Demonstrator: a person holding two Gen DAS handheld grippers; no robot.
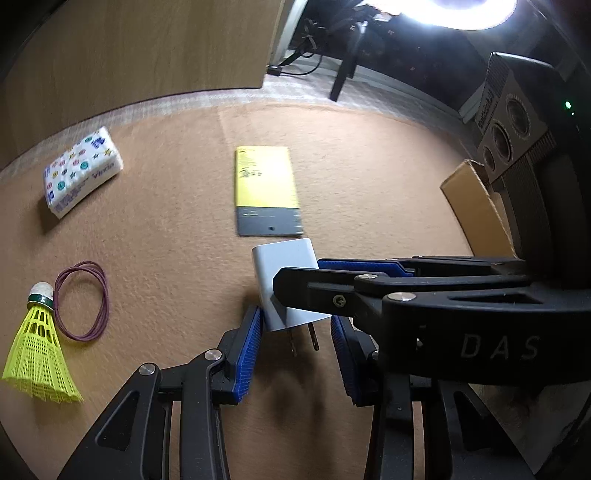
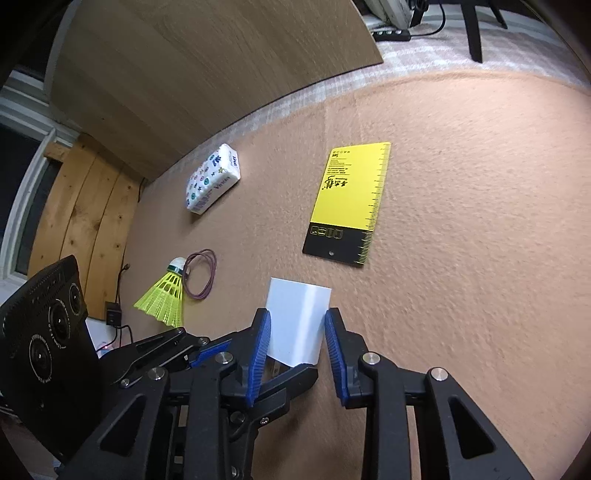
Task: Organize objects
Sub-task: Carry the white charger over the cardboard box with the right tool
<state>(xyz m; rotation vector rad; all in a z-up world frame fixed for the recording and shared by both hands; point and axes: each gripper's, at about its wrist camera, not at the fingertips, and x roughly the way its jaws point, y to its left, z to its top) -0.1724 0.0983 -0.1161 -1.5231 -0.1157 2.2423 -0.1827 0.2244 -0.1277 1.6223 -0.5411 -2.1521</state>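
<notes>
Looks like a room in a home, used as a makeshift recording spot. Tan carpet (image 2: 461,206) underfoot as the work surface, with a pale woven rug (image 1: 369,94) beyond it. Light wood furniture panel (image 2: 207,70) standing at the back, plank boards (image 2: 88,206) beside a white window frame (image 2: 26,122). Power strip (image 2: 391,35) and cables on the floor, bright ring lamp (image 1: 458,11) overhead.

A big round lamp (image 1: 476,11) is glaring white at the top. Things are casting soft shadows, and the picture edges are bending and going dark.
</notes>
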